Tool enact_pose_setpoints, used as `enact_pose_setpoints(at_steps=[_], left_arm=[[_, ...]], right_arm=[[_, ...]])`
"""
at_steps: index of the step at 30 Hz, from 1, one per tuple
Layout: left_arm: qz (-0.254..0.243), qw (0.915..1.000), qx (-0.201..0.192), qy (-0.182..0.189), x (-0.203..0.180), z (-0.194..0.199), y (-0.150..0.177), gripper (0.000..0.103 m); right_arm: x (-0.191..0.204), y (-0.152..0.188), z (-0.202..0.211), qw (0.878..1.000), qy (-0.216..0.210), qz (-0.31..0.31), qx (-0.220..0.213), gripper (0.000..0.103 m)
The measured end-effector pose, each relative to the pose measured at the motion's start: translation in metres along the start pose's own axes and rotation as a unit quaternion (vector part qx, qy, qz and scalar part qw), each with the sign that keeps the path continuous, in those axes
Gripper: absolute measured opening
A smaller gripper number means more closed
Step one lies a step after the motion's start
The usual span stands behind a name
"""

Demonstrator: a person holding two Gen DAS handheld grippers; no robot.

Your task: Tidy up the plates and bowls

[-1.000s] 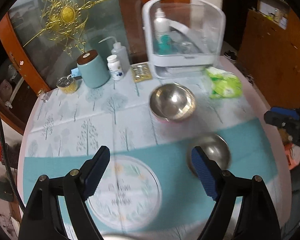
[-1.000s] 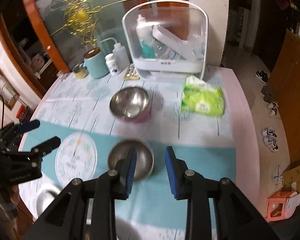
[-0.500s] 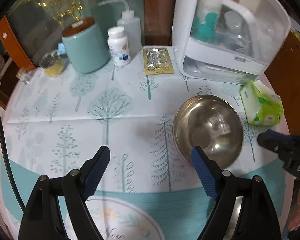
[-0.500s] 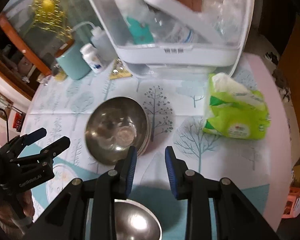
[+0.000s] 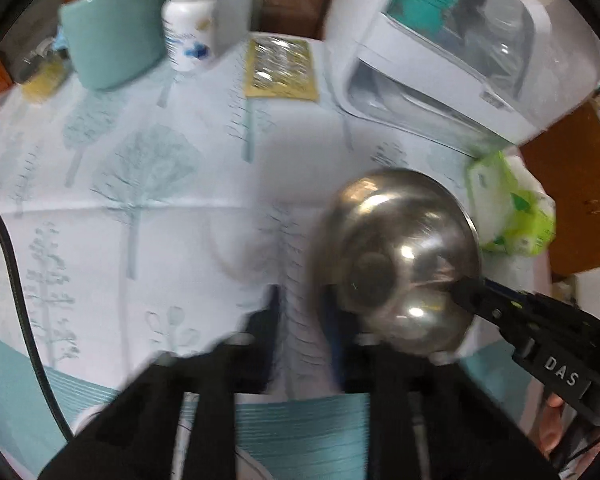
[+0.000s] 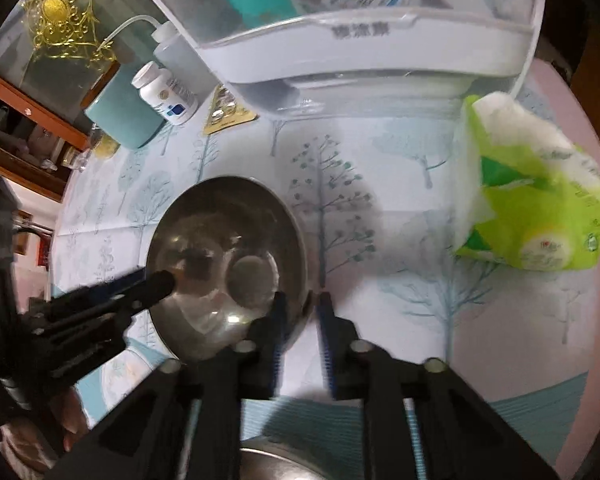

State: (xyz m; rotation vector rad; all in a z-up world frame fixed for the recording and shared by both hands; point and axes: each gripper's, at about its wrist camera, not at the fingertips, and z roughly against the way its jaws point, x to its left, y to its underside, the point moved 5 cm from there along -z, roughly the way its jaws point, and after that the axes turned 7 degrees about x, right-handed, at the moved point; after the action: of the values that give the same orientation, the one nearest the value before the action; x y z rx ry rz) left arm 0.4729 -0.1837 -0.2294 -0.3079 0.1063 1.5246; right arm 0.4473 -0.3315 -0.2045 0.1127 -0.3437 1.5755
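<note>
Nearest the right wrist camera, rim of a second steel bowl (image 6: 276, 464) at the bottom edge, sitting on the teal mat (image 5: 300, 420); patterned plate (image 6: 116, 372) partly visible to its left on the same mat. Both tongs point steeply down at one steel bowl (image 5: 396, 264), which sits upright on the tree-print tablecloth (image 5: 140, 200) just past the mat edge. Right gripper (image 6: 300, 312) straddles the bowl's near right rim, one finger inside, one outside; its jaws have just been closing with the rim between them and look clamped on it. Left gripper (image 5: 302, 320) is blurred in its own view; from the right wrist view its tips are clenched over the bowl's left rim, apparently grasping it. Green tissue pack (image 6: 532, 208) lies right of the bowl, apart from it. Farther back: gold pill blister (image 5: 280, 68) flat on the cloth, white pill bottle (image 5: 188, 28), teal canister (image 5: 112, 32), and the white clear-lidded container (image 6: 380, 40) with bottles inside
</note>
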Motion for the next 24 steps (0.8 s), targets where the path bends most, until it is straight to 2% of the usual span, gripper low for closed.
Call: enact_pose_setpoints(at_steps=[4, 9, 14, 20, 24], left_arm=[[-0.014, 0.9993, -0.016, -0.03, -0.007, 0.006, 0.007, 0.008], [-0.007, 0.9998, -0.015, -0.014, -0.007, 0.026, 0.02, 0.009], [-0.013, 0.9996, -0.024, -0.012, -0.008, 0.064, 0.043, 0.009], [-0.022, 0.9988, -0.043, -0.006, -0.017, 0.118, 0.091, 0.009], [-0.04, 0.9978, -0.051, -0.015, -0.03, 0.143, 0.139, 0.01]], right_arm=[[0.005, 0.002, 0.002, 1.0, 0.012, 0.006, -0.001, 0.012], [0.009, 0.011, 0.018, 1.0, -0.005, 0.004, -0.009, 0.012], [0.023, 0.026, 0.047, 1.0, -0.012, 0.017, -0.017, 0.012], [0.044, 0.071, 0.088, 0.999, -0.019, 0.042, -0.027, 0.012], [0.051, 0.113, 0.108, 0.998, -0.027, 0.054, -0.026, 0.012]])
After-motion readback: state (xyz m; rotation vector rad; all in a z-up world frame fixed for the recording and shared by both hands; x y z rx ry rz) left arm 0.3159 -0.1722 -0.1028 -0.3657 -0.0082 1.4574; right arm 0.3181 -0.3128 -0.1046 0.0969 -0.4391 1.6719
